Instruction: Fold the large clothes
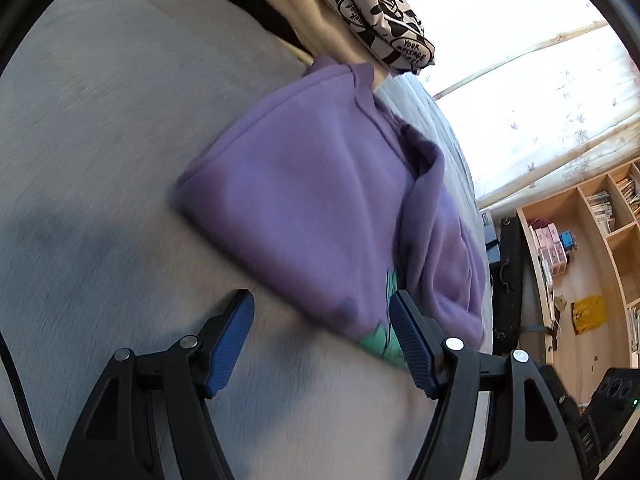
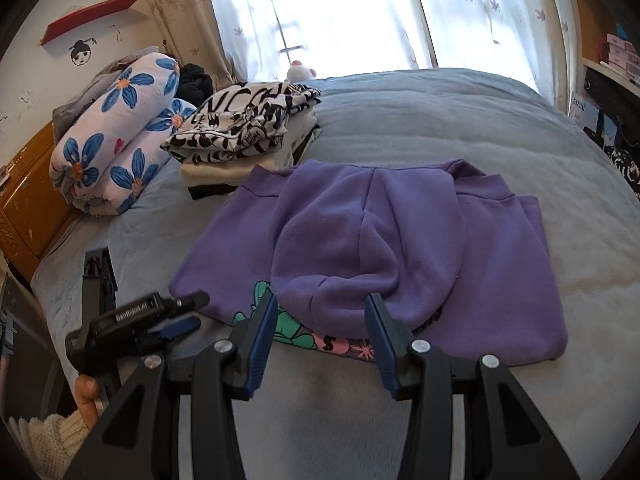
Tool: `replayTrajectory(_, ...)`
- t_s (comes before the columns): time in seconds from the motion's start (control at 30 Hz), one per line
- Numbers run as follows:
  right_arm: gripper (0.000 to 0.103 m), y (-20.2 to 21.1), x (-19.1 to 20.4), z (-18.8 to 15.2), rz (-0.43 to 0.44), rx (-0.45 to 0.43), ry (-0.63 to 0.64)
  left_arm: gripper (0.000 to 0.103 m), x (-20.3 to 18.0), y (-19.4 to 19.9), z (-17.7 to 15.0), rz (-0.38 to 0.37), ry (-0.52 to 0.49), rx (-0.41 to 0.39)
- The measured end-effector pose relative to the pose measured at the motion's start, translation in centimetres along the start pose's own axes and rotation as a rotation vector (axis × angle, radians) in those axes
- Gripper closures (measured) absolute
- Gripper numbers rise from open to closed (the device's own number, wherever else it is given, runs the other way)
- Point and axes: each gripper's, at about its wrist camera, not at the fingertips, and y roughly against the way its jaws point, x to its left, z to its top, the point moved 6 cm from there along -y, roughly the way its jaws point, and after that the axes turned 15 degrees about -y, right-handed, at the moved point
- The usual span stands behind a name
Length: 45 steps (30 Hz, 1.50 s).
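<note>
Right wrist view: the purple hoodie (image 2: 400,240) was laid folded on the grey bedspread (image 2: 440,120), hood uppermost. Both the right gripper (image 2: 320,312) and the left gripper (image 1: 320,312) were held open and empty at its near edge. A stack of folded clothes (image 2: 244,128) and a floral blanket roll (image 2: 116,136) were seen behind-left; bare bedspread was left to the right.

Grey bedspread (image 2: 440,120), bright curtained window (image 2: 340,12), wooden shelving (image 1: 592,240), red wall shelf (image 2: 92,16)
</note>
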Motion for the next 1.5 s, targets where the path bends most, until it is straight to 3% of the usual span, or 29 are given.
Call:
replayTrajectory(0.2,0.058,-1.9,-0.8,1.5,0.004,0.006,-0.035,0.034,0.4,-2.6,3.7,0.023,-0.002,-0.031)
replayTrajectory(0.37,0.058,-3.9,-0.9,4.3,-0.036,-0.049,-0.012,0.034,0.4,-4.3,6.0,0.051,0.007,-0.065)
replayTrajectory(0.43,0.067,-5.4,-1.0,5.3,-0.077,-0.064,0.003,0.045,0.0,-4.3,6.6,0.077,0.003,-0.105)
replayTrajectory(0.5,0.082,-7.2,-0.8,6.0,-0.089,-0.063,0.019,0.073,-0.8,-3.7,6.9,0.113,-0.037,-0.145)
replayTrajectory(0.57,0.093,-9.6,-0.6,6.2,-0.095,-0.052,0.032,0.080,-2.2,-3.1,7.2,0.161,-0.113,-0.179)
replayTrajectory(0.67,0.096,-13.4,-1.0,5.5,-0.108,0.006,0.035,0.084,-5.2,-1.9,7.3,0.250,-0.259,-0.242)
replayTrajectory(0.73,0.097,-16.2,-1.7,4.0,-0.107,0.090,0.010,0.085,-7.5,-1.1,7.3,0.277,-0.338,-0.283)
replayTrajectory(0.8,0.098,-16.7,-2.6,3.4,-0.069,0.067,-0.035,0.086,-10.0,-0.4,7.2,0.277,-0.403,-0.315)
replayTrajectory(1.1,0.098,-14.3,-4.5,3.8,0.090,0.159,-0.156,0.087,-23.1,-0.6,5.8,0.235,-0.737,-0.402)
replayTrajectory(1.17,0.098,-11.9,-5.7,4.2,0.163,0.185,-0.202,0.087,-25.8,-1.1,5.4,0.207,-0.792,-0.412)
replayTrajectory(1.23,0.098,-8.4,-7.7,4.6,0.193,0.147,-0.234,0.087,-28.2,-2.0,5.3,0.174,-0.819,-0.403)
replayTrajectory(1.37,0.097,-1.2,-14.2,4.8,-0.018,-0.028,-0.261,0.087,-32.1,-5.3,4.2,0.122,-0.860,-0.365)
replayTrajectory(1.5,0.097,4.5,-20.1,4.0,-0.111,-0.146,-0.356,0.087,-36.0,-10.1,1.3,0.060,-0.905,-0.280)
